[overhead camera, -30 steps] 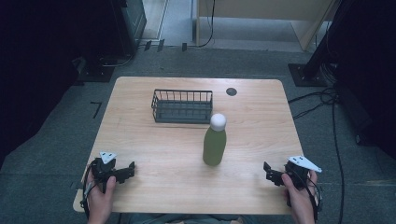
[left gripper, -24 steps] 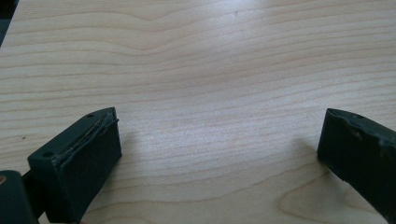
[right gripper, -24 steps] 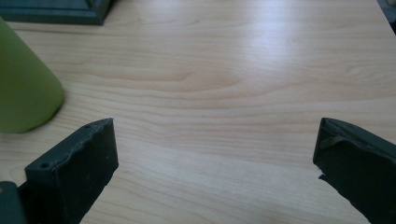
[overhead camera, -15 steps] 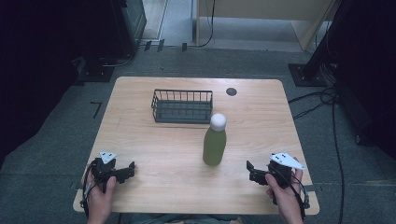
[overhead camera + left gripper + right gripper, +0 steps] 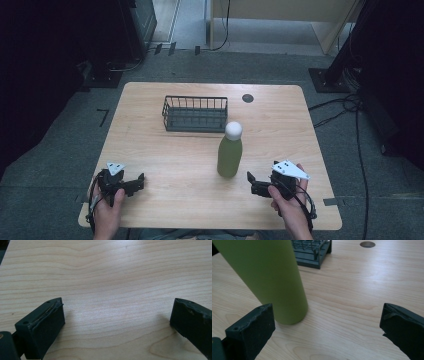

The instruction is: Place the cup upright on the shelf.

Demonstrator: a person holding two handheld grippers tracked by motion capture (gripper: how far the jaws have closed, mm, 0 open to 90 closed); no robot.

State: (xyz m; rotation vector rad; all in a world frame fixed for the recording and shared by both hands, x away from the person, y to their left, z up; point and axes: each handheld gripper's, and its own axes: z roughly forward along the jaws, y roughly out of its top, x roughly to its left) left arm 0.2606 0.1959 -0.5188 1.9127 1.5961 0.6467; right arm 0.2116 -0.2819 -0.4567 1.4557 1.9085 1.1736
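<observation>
Clearly the left gripper [image 5: 136, 183] idles near the table's [image 5: 150, 150] front-left corner, jaws spread over bare wood. Midway toward the right edge the green bottle [image 5: 230, 156] stands upright, just in front of the wire basket [image 5: 194, 114]. Near the front-right corner the right gripper [image 5: 252, 183], jaws spread wide, should centre on the body, close low and squarely, lest it tip
</observation>
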